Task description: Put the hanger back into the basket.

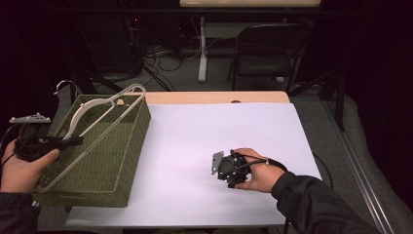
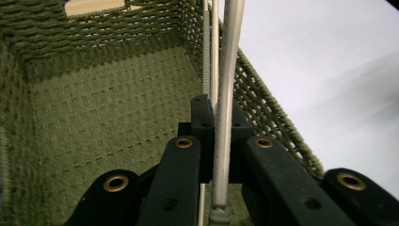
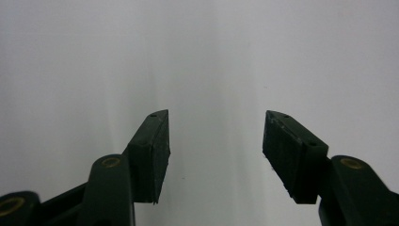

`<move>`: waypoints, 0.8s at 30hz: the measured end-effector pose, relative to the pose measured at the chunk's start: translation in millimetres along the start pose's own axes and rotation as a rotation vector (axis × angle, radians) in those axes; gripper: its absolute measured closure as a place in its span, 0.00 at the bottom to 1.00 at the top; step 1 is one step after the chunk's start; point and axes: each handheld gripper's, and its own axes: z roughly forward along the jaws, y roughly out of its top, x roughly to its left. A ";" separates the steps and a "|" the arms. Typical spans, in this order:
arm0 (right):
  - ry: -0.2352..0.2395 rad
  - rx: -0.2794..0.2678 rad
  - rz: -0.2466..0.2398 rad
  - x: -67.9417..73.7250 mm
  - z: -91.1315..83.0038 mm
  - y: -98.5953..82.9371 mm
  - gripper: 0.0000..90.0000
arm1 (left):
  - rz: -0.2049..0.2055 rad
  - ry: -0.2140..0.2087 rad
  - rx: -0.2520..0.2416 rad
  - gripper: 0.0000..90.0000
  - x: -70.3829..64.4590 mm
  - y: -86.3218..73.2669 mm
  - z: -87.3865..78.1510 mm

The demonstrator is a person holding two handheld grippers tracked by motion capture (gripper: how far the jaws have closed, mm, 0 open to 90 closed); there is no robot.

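A green woven basket (image 1: 124, 161) stands at the table's left edge. A pale clothes hanger (image 1: 97, 127) lies slanted across its top, hook toward the far left. My left gripper (image 1: 78, 141) is shut on the hanger's bar over the basket's left side. In the left gripper view the white hanger bar (image 2: 225, 94) runs between the closed jaws of the left gripper (image 2: 217, 110), above the basket floor (image 2: 103, 117). My right gripper (image 1: 218, 165) rests on the white table, held by a hand, jaws pointing left. In the right gripper view the right gripper (image 3: 215, 141) is open with nothing between its pads.
The white table top (image 1: 219, 131) stretches between basket and right hand. A wooden strip (image 1: 214, 97) edges the far side. Beyond it stand a black folding chair (image 1: 268, 48), a table leg (image 1: 202, 53) and floor cables.
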 end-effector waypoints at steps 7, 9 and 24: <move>0.004 -0.003 0.006 -1.4 -0.5 -2.6 0.46 | 0.029 0.005 0.008 0.96 19.2 -5.5 6.1; 0.005 -0.008 0.007 -3.0 -0.1 -3.7 0.46 | 0.024 0.008 0.017 0.96 23.9 -7.0 9.2; -0.006 0.000 0.017 -1.5 -0.2 -6.9 0.46 | 0.077 -0.016 0.037 0.96 42.6 -11.4 18.3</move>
